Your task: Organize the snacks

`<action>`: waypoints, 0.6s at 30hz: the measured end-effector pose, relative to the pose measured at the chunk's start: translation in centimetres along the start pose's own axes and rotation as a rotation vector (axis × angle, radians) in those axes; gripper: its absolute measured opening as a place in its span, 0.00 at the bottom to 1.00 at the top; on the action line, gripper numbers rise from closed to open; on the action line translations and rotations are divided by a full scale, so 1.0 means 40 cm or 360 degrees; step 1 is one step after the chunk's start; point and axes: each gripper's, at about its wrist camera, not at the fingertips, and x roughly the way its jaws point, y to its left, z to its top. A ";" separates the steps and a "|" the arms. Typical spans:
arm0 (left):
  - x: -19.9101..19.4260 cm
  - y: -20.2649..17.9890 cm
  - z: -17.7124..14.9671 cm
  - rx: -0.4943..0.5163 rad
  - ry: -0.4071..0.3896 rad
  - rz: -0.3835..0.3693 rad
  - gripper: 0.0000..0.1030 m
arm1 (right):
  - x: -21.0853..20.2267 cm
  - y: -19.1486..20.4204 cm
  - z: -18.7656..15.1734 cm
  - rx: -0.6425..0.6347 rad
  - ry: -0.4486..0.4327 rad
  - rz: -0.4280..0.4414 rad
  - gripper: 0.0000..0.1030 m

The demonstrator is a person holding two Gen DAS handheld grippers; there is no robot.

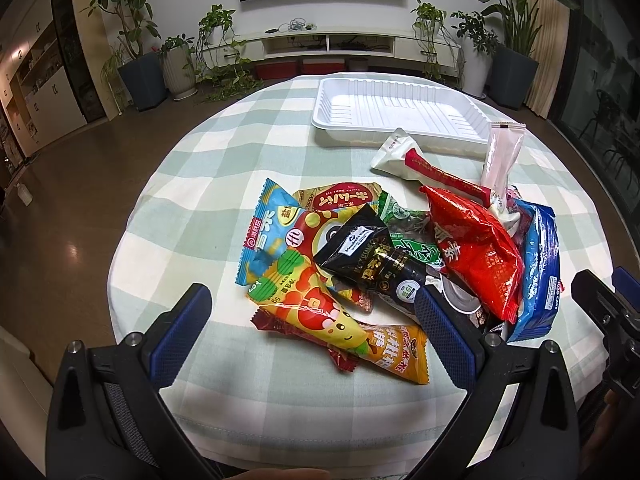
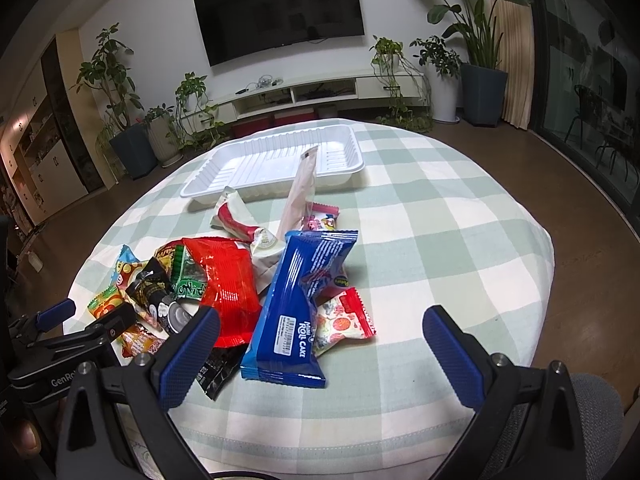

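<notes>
Snack packets (image 1: pixel 400 256) lie heaped in the middle of the frame on the checked table (image 1: pixel 224 168), just below the white plastic tray (image 1: pixel 394 110), which sits at upper centre. In the right wrist view a blue roll cake pack (image 2: pixel 298 312) lies on top of the heap beside a red bag (image 2: pixel 228 288). Left gripper (image 1: pixel 312 312) hovers with fingers wide over a yellow packet (image 1: pixel 320 312); right gripper (image 2: pixel 320 336) likewise spreads wide, holding nothing.
</notes>
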 end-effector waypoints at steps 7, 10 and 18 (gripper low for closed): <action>0.000 0.000 0.002 0.0000 0.0004 0.0000 1.00 | 0.003 -0.003 0.000 0.0001 0.0040 -0.0027 1.00; 0.003 -0.001 0.001 0.0002 0.0008 0.0001 1.00 | 0.003 -0.004 -0.001 -0.0005 0.0053 -0.0040 1.00; 0.006 -0.001 0.000 0.0002 0.0014 0.0002 1.00 | 0.007 -0.002 0.003 -0.0018 0.0085 -0.0049 1.00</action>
